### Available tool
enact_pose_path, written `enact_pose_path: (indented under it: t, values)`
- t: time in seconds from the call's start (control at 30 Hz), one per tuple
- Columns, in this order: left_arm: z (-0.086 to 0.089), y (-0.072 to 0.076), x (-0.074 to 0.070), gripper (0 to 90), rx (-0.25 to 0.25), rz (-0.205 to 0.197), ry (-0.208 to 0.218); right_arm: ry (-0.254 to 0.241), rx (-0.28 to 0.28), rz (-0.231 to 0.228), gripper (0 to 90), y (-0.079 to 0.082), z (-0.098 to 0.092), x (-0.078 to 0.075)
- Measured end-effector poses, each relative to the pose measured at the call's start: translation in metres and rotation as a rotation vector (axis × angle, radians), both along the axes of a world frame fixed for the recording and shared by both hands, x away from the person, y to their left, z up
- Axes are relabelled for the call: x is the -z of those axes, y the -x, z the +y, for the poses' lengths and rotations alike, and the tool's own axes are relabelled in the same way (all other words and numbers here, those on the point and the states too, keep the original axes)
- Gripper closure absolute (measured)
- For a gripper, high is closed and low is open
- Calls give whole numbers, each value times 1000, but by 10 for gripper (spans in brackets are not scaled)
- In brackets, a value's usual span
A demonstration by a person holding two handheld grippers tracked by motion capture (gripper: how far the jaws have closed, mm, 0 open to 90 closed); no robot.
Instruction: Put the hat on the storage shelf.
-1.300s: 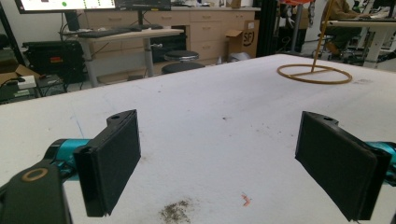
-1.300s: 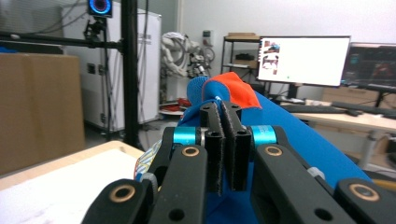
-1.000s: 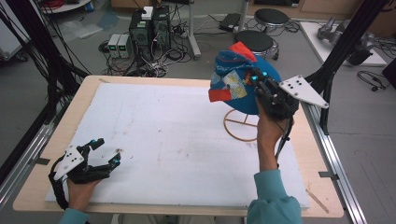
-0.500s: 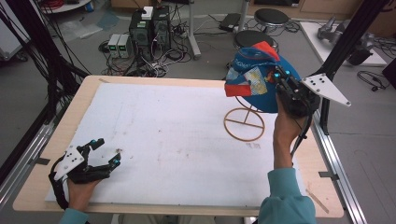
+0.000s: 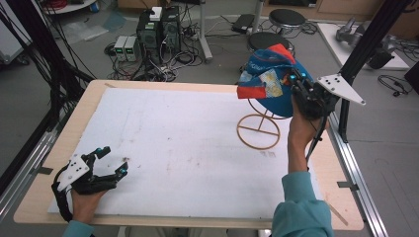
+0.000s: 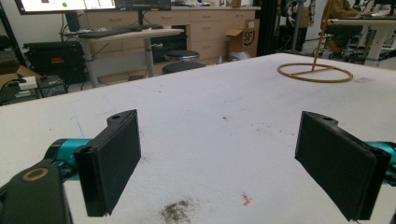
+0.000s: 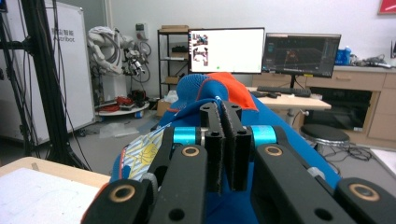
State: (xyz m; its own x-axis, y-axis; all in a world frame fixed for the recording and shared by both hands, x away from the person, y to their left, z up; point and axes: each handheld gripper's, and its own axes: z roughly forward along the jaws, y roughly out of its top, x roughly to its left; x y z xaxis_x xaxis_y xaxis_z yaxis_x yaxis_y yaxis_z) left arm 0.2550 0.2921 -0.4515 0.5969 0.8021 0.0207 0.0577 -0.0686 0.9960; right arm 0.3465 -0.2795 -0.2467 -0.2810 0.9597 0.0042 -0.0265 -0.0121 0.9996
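Blue cap (image 5: 271,81) with red brim, lifted above gold wire stand (image 5: 259,130).

Teal sleeves are worn on both forearms, the right sleeve (image 5: 301,207) showing more fully than the left sleeve (image 5: 76,229). Each black-framed tool, the left gripper (image 5: 109,161) and the right gripper (image 7: 227,140), is fitted with cyan cylinders beside flat, black, foam-faced jaws, brass-ringed pivots and a trailing black cable. A grey three-cornered plate (image 5: 340,88) dotted with small holes is carried on top of each.
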Motion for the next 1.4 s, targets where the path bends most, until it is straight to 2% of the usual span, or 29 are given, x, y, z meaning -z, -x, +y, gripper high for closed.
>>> enact_pose_path:
  t: [0.13, 0.27, 0.37, 0.77, 0.87, 0.93, 1.17, 1.4]
  values:
    - [0, 0, 0, 147, -1, -1, 0, -21, 7, -3, 881, -2, -3, -1]
    - [-1, 0, 0, 147, -1, -5, -5, -11, -14, -14, 881, -5, 5, -6]
    - [-1, 0, 0, 147, -3, -4, -3, -36, -35, -25, 881, -8, 10, -10]
    - [-1, 0, 0, 147, -3, -4, 2, -41, -61, -30, 881, -15, 20, -15]
    - [0, 0, 0, 147, -1, -3, -2, -27, -62, -38, 881, -16, 22, -15]
    - [0, 0, 0, 147, -1, -3, 1, -19, -57, -20, 881, -18, 22, -14]
    - [0, 0, 0, 147, 1, -3, 1, 3, -31, 8, 881, -18, 16, -11]
    - [-1, 0, 0, 147, 2, -6, -6, 1, 1, 27, 881, -8, -5, 1]
